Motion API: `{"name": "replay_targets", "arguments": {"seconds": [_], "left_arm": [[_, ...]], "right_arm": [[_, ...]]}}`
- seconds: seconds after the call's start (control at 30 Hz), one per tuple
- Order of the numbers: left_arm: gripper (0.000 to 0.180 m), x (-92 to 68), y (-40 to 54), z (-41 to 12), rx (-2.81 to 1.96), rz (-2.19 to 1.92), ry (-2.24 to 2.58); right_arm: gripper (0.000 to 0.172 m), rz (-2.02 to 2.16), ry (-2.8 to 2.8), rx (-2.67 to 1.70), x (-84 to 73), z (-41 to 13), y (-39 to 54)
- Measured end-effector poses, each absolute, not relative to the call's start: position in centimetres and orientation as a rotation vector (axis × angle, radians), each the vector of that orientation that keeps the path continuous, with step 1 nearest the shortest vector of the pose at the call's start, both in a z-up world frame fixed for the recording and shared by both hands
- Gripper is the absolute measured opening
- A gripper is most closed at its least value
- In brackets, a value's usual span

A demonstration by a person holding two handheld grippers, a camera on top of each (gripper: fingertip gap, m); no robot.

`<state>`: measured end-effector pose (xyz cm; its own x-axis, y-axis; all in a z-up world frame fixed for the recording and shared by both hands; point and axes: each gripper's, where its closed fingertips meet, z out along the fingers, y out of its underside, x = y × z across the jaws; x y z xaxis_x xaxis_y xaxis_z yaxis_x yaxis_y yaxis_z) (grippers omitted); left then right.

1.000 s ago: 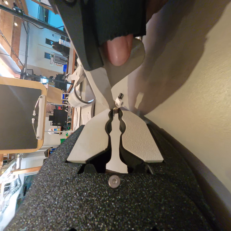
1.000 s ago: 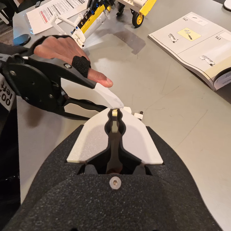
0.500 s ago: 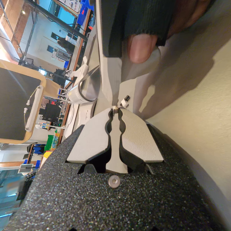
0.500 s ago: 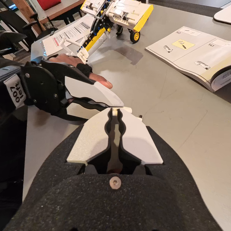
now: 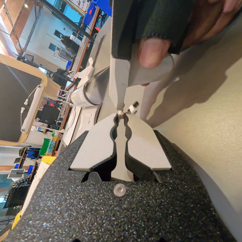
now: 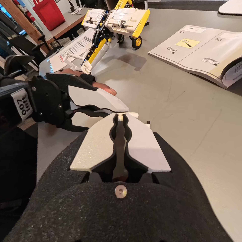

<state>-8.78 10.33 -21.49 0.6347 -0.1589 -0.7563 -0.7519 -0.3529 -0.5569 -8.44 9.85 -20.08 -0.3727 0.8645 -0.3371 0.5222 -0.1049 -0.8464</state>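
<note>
In the right wrist view my right gripper [image 6: 120, 115] is shut on a small white building piece [image 6: 120, 117] just above the grey table [image 6: 170, 104]. My left gripper [image 6: 126, 111] comes in from the left, held by a gloved hand [image 6: 83, 79]. Its tips meet mine and are shut on a white peg-like piece [image 6: 134, 115] that sticks out to the right. In the left wrist view my left gripper [image 5: 121, 115] pinches a small pale piece [image 5: 121, 116], and the right gripper's fingertips [image 5: 119, 104] touch it from above. A white piece with a black pin [image 5: 132, 108] lies just beyond.
A yellow and white brick model [image 6: 115, 23] stands at the back on a printed sheet [image 6: 73, 52]. An open instruction booklet [image 6: 196, 55] lies at the right, weighed down by a tape roll [image 6: 233, 73], which also shows in the left wrist view [image 5: 85, 95]. My left and right fingertips are right by each other.
Both grippers stayed shut with tips together on the small white pieces. The left gripper rolled flatter and both views tilted, so more of the model shows.
</note>
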Motion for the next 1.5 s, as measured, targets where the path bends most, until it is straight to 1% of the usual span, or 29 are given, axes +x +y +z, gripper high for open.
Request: {"name": "replay_targets", "arguments": {"seconds": [0.1,0.23,0.53,0.73,0.93,1.07,1.3,1.5], "left_arm": [[0.007,-8.9,10.3,-21.3,-1.848,0.769,0.725],[0.007,-8.9,10.3,-21.2,-1.841,0.775,0.724],[0.007,-8.8,10.1,-21.0,-1.847,0.692,0.707],[0.007,-8.6,10.0,-20.6,-1.835,0.625,0.689],[0.007,-9.1,10.0,-20.0,-1.814,0.696,0.671],[0.007,-9.2,10.0,-20.0,-1.804,0.730,0.691],[0.007,-9.4,10.0,-19.8,-1.762,0.886,0.761],[0.007,-9.2,10.0,-20.4,-1.748,0.992,0.855]], "right_arm": [[0.007,1.554,-1.792,-1.612,-8.5,-19.9,9.8],[0.007,1.537,-1.784,-1.595,-8.5,-19.8,9.8],[0.007,1.282,-1.875,-1.284,-8.5,-19.6,9.7],[0.007,1.318,-1.907,-1.260,-8.3,-19.4,9.5],[0.007,1.443,-1.823,-1.423,-8.5,-19.2,9.4],[0.007,1.389,-1.819,-1.403,-8.5,-19.2,9.4],[0.007,1.453,-1.778,-1.503,-8.5,-19.2,9.4],[0.007,1.267,-1.829,-1.408,-8.4,-19.5,9.5]]}}
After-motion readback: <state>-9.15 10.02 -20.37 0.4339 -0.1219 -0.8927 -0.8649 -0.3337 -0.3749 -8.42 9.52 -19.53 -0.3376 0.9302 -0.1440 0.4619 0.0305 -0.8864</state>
